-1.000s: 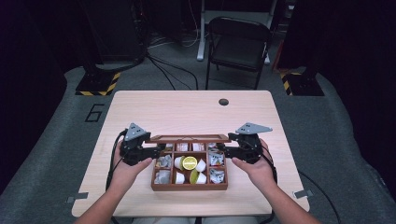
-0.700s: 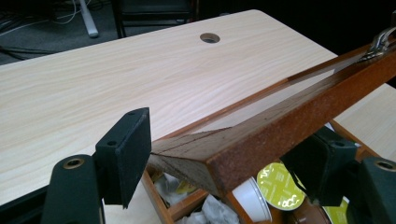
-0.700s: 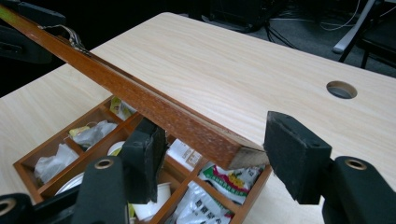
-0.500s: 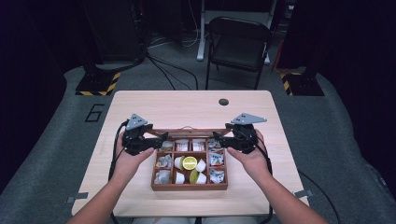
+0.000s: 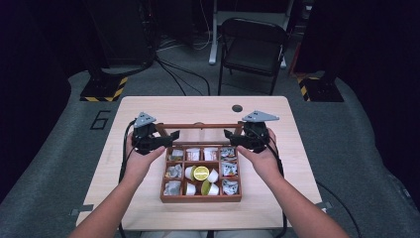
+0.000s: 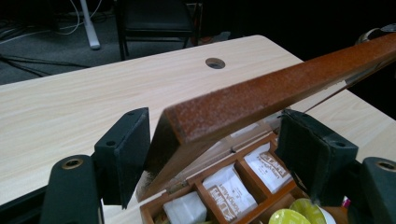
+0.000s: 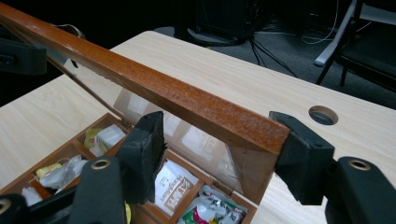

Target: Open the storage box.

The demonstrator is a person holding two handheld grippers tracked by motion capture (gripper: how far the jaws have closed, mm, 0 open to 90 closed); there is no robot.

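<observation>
Fingers of both grippers (left (image 5: 167, 137), right (image 5: 232, 136)) clamp the box lid (image 5: 200, 126); sachets (image 6: 230, 190) fill the compartments.

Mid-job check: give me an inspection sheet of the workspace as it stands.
Surface: light wooden table, with a round hole near its far edge.
Job's things: wooden compartment box holding packets and small cups; its glass-paned lid is raised, tilted up on the far side.
Clutter: nothing seen.
Grippers: left gripper and right gripper each straddle a lid corner; the fingers flank the frame, contact cannot be told.
Cables: one trails from each gripper; more lie on the floor behind.
Surroundings: dark folding chair beyond the table, grey floor, a 6 marked on it.
</observation>
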